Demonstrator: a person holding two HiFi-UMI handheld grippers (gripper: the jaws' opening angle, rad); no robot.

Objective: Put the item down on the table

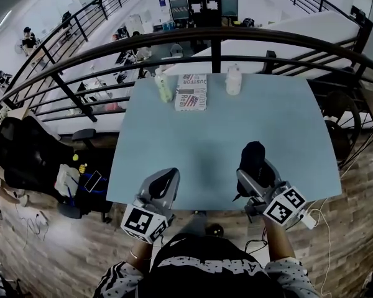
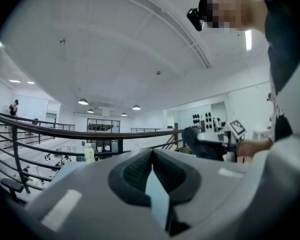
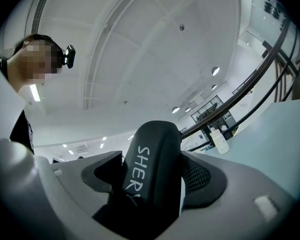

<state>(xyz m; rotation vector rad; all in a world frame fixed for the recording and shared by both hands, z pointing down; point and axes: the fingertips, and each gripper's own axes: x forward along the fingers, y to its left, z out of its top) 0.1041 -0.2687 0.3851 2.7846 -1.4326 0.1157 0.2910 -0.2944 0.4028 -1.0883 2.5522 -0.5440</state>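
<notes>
Gripping the black item (image 1: 253,154) in the right tongs (image 1: 256,174), over the surface (image 1: 224,123) close to its near edge, not yet released. With left tongs (image 1: 166,184) closed, empty. Next: lowering until resting flat, then opening.

**Head view, as I see it from my station.** A pale green bottle (image 1: 163,85), a flat printed packet (image 1: 191,92) (red print, too small for me to read) and a white bottle (image 1: 234,80) stand in a row. The packet lies between the two bottles. All three are near a curved black railing (image 1: 217,36). At left, a black office chair (image 1: 25,154) sits on the wood-plank floor (image 1: 56,253). Beyond the railing I see desks on a lower level (image 1: 105,67). Round ceiling lamps (image 2: 83,101) show in the left gripper view.
</notes>
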